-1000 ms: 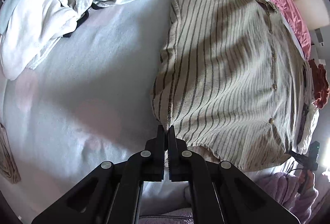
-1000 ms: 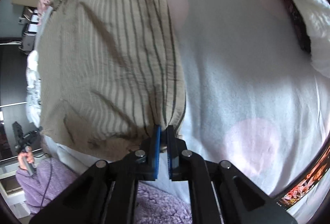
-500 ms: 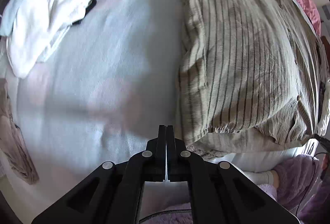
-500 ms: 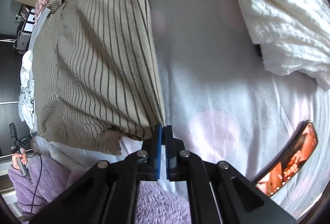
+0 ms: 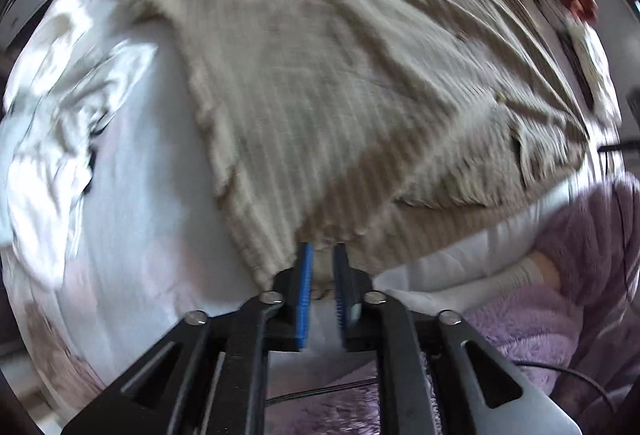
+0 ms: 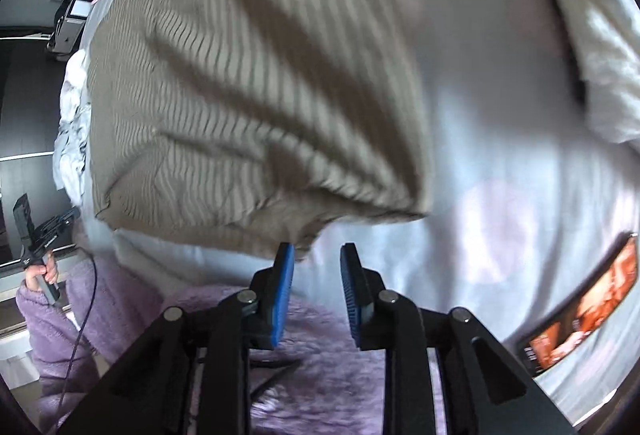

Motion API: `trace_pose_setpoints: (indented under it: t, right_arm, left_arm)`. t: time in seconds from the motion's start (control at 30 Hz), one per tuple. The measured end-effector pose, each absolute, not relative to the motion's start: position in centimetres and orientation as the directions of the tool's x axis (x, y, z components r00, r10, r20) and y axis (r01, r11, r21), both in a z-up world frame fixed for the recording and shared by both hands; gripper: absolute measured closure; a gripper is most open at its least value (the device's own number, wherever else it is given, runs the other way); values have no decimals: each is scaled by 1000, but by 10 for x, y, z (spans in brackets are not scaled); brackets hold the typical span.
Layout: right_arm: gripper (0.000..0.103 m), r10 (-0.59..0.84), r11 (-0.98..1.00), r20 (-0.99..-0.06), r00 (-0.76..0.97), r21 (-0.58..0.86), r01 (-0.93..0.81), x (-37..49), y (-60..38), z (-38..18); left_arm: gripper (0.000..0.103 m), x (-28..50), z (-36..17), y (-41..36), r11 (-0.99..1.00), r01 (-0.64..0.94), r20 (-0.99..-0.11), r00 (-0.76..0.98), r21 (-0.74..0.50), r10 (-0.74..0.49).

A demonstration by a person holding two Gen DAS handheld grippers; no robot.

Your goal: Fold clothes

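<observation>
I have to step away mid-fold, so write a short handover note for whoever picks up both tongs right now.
Left tongs: jaws have just been opening, parted at the near hem of the striped shirt; the pads do not look clamped on it.
Right tongs: jaws have just been opening too, nothing between them; the shirt's hem corner lies just off the left pad.
Shirt lies spread on the light bedsheet, hem towards the person, still wrinkled.
White clothes pile waits unfolded to the shirt's side.
Done: shirt laid out and let go.
Left: sides and sleeves folded in, then the pile.
</observation>
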State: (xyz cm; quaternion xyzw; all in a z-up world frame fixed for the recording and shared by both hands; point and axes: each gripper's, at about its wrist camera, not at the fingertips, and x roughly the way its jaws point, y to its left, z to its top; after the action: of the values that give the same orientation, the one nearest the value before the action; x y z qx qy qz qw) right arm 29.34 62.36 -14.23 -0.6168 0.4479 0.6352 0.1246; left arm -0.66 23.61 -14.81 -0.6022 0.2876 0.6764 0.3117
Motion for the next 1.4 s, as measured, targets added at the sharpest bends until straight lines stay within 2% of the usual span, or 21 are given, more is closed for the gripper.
trace_pose_setpoints:
  t: [0.07,0.13,0.27,0.3,0.37,0.47,0.63,0.7,0.73,0.77,0.8,0.83,0.9,0.97,1.07,1.2,1.27,1.33,1.37,1.4]
  right_arm:
    - [69,-449,-541,-869,-208,450,-711,287,614,-158]
    - [65,-475,-525,-858,-197,456,-719,284,608,-170]
    - [65,-475,-509,-863,-170,428,-747,269,593,-202]
    - [67,-472,-520,-868,-157,417,-745,268,593,-203]
    - [96,-450,-572,-887,-105,377,-728,260,584,-209]
    - [103,-428,-657,-904,-15,322,-682,258,568,-212]
    - [103,-422,-729,-902,93,276,-626,266,546,-217]
    - [102,-409,-715,-910,59,280,-641,269,550,-210]
    - [97,-401,-713,-915,33,290,-638,270,550,-204]
    - [97,-391,-720,-921,1,305,-623,269,549,-197]
    - [97,-379,-736,-925,-27,319,-597,267,545,-190]
    - [96,-368,-755,-928,-52,331,-566,263,538,-183]
    - [96,-324,-811,-942,-87,324,-487,256,524,-167]
    - [93,-242,-888,-964,-107,265,-377,246,507,-151]
    - [80,-121,-967,-986,-117,144,-212,223,473,-145]
    - [72,-58,-997,-991,-122,64,-47,196,440,-151]
    - [70,-27,-999,-992,-121,23,32,186,429,-157]
    - [70,9,-995,-992,-125,-22,100,176,417,-164]
    - [70,11,-992,-992,-129,-27,122,172,413,-167]
    - [70,2,-990,-991,-134,-21,137,168,409,-170]
  left_arm:
    - [65,5,-156,255,-580,-814,-995,-82,36,52]
    - [64,19,-164,271,-517,-855,-997,-72,49,25]
    - [61,43,-187,302,-404,-911,-997,-73,83,-40]
    - [58,49,-192,309,-373,-923,-996,-76,92,-56]
    - [56,60,-205,323,-320,-942,-993,-77,100,-86]
    - [56,77,-224,339,-242,-965,-990,-75,103,-122]
    - [57,90,-252,352,-161,-972,-971,-141,173,-194]
    - [65,88,-256,353,-177,-968,-969,-138,176,-206]
    - [68,86,-256,353,-187,-966,-969,-139,179,-206]
    - [77,84,-255,353,-200,-963,-969,-138,179,-204]
    - [92,81,-253,352,-214,-960,-970,-136,179,-201]
    - [99,78,-251,351,-228,-957,-971,-133,178,-199]
    - [101,72,-248,350,-258,-952,-974,-115,164,-194]
    - [102,70,-245,349,-181,-970,-975,-132,164,-180]
    - [102,85,-239,343,-80,-990,-976,-103,120,-191]
    - [101,89,-226,340,-76,-992,-983,-84,97,-161]
    - [98,92,-206,340,-66,-993,-994,-93,97,-65]
    - [84,94,-186,341,-57,-988,-989,-144,142,36]
    - [62,95,-179,342,-54,-983,-981,-177,174,73]
    - [45,96,-175,343,-48,-979,-973,-204,200,107]
